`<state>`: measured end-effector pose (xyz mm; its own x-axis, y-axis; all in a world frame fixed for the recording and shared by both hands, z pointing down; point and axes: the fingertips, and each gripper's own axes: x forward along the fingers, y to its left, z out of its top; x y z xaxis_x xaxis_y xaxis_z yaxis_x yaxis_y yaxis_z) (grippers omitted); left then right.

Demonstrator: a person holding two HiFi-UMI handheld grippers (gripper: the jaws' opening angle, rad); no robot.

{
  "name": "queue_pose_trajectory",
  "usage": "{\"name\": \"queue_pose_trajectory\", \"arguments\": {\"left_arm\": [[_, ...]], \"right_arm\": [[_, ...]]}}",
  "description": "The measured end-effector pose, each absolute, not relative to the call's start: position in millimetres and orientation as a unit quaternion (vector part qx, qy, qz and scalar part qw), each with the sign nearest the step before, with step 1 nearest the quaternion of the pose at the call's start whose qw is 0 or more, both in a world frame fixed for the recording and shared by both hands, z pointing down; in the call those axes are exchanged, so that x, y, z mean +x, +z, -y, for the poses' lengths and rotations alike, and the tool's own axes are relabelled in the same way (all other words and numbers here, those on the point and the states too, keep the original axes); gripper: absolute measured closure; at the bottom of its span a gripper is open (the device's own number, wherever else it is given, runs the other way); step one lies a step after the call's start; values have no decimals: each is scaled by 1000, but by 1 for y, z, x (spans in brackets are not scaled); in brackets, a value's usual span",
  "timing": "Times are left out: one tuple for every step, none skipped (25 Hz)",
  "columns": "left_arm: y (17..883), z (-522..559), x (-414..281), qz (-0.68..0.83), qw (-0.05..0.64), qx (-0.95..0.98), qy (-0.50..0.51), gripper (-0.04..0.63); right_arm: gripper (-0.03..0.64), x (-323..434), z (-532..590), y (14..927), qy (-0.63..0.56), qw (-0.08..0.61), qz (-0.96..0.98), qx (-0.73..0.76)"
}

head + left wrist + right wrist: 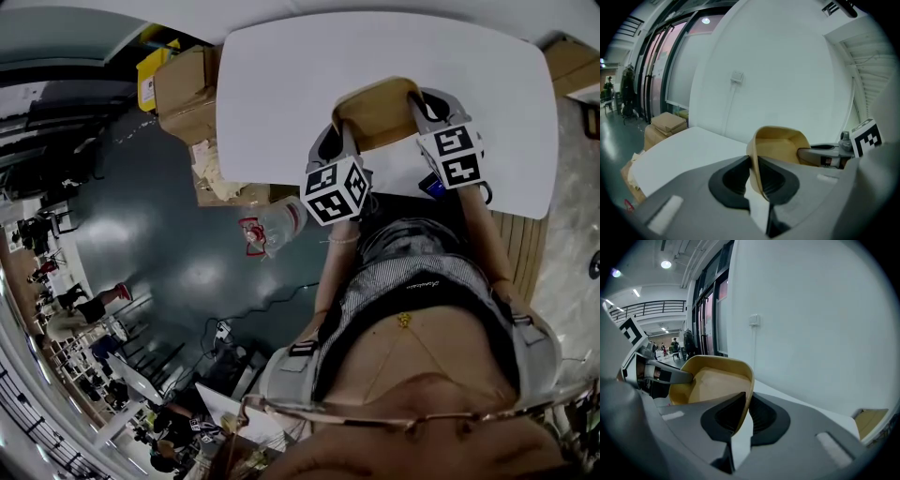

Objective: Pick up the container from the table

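A person grips a tan, round-cornered container point(380, 112) from both sides at the near edge of a white worktop point(281, 94). The left gripper point(754, 174) is clenched on the container's left wall and the right gripper point(746, 411) is pinched on the right wall opposite. The container lies between the two, open side up and straight ahead of the person, so neither hand is the nearer. Its sides look about equal, with no clear long axis. Whether its base is clear of the worktop cannot be told. With both rims held, the lift appears to call for an even rise on each side.

No brand shows on the container. The marker cubes point(336, 190) carry only black-and-white squares. Print on a red-labelled plastic bottle point(272, 228) on the floor, near some cardboard boxes point(183, 94), is too small to read.
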<state>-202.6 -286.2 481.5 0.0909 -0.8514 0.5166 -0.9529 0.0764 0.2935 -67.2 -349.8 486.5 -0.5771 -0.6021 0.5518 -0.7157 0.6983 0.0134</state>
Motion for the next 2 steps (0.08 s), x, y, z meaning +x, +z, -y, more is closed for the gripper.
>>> {"name": "queue_pose_trajectory", "arguments": {"left_arm": [[482, 287, -203, 669, 302, 674, 84, 569], [483, 287, -203, 669, 302, 674, 84, 569]], "right_arm": [[566, -67, 350, 487, 106, 269, 881, 374], [566, -67, 351, 488, 106, 269, 881, 374]]}}
